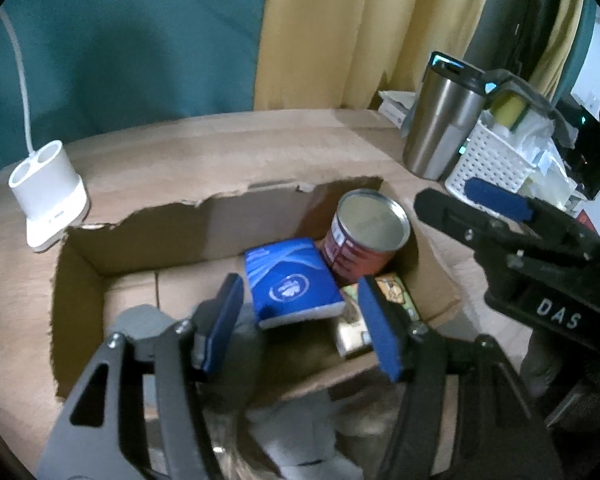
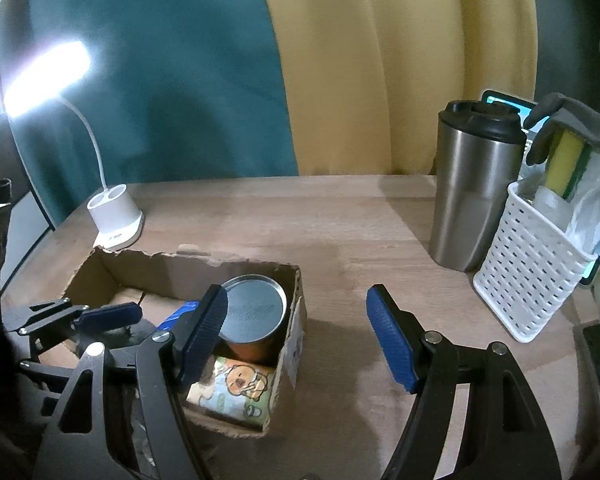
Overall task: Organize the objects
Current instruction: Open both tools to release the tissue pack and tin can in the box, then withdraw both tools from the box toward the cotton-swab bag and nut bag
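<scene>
A torn cardboard box (image 1: 204, 220) sits on the wooden table (image 2: 340, 216), near the left edge. Inside it, a red tin can (image 1: 364, 236) stands up in the far right corner. A blue tissue pack (image 1: 292, 280) lies just beside the can, tilted, with one end up on a small carton with a cartoon bear (image 2: 236, 384) in the near right corner.

The left gripper (image 1: 300, 324) hangs over the box with its blue pads spread apart. The tissue pack sits between and just past the pads, and the pads do not press on it, so it is let go.

The right gripper (image 2: 296, 336) is over the right wall of the box and the bare table next to it. Its jaws are wide apart and hold nothing.

A white lamp base (image 2: 116, 216) stands behind the box near the far left corner of the table. A steel cup with a black lid (image 2: 472, 196) and a white basket (image 2: 528, 276) with a yellow sponge (image 2: 564, 168) stand at the right edge, touching each other
</scene>
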